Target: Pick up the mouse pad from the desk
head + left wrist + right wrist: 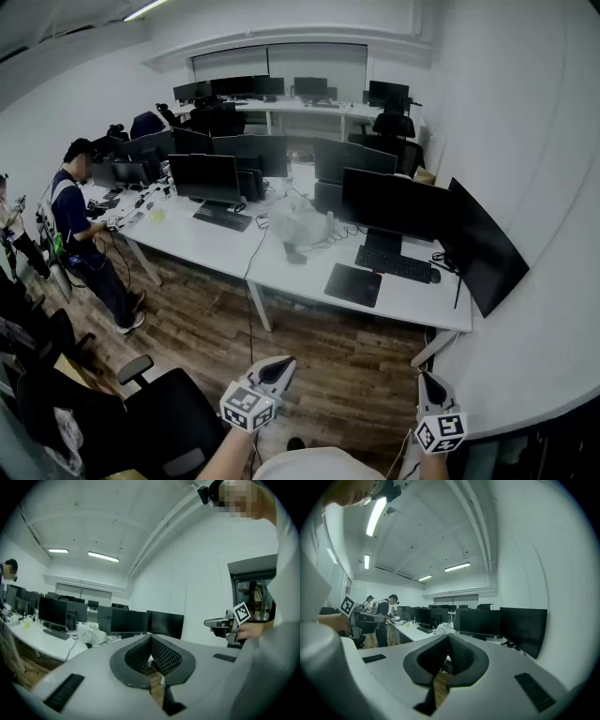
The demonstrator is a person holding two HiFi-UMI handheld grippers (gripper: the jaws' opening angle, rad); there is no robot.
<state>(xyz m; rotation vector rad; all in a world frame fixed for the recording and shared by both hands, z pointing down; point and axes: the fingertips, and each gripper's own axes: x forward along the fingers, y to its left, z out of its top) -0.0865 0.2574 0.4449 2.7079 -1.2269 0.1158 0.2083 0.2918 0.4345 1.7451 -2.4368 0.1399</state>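
1. Left gripper (279,367): fingers pressed together, empty.
2. Right gripper (427,381): fingers together too, nothing held.
3. Mouse pad (353,284) flat on bench (216,246), well ahead of both grippers' fingers, just beside keyboard (397,264).

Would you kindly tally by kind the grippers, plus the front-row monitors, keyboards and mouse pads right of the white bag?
grippers: 2, the left gripper and the right gripper
monitors: 2, the middle monitor and the angled monitor
keyboard: 1
mouse pad: 1
total: 6
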